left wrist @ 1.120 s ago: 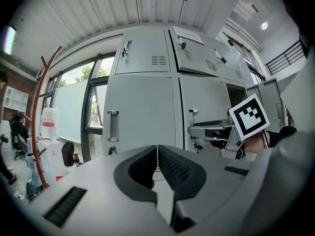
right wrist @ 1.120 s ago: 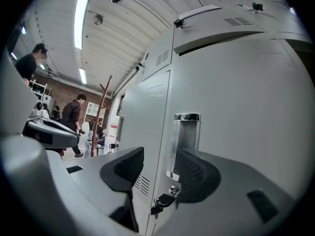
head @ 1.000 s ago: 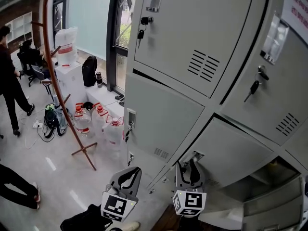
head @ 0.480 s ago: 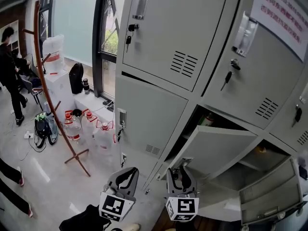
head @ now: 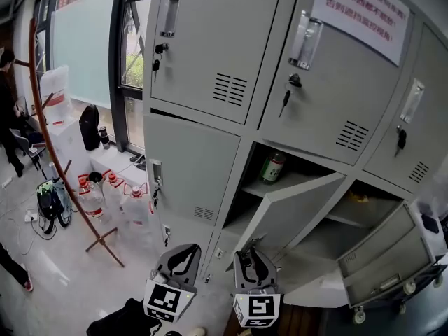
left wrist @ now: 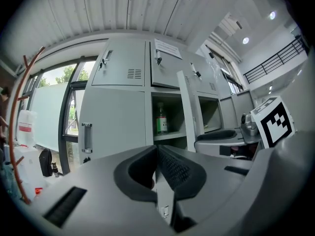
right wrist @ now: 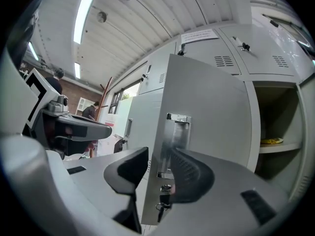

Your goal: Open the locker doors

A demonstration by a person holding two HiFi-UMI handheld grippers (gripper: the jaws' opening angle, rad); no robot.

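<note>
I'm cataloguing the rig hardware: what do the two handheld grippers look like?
The left gripper and right gripper are both matte grey plastic, each with two curved jaws lined inside with dark ribbed pads. Each carries a marker cube with black-and-white square patterns at its rear. No cables show.

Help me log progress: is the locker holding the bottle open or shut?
Open: its door swings outward, and the green bottle inside shows.
</note>
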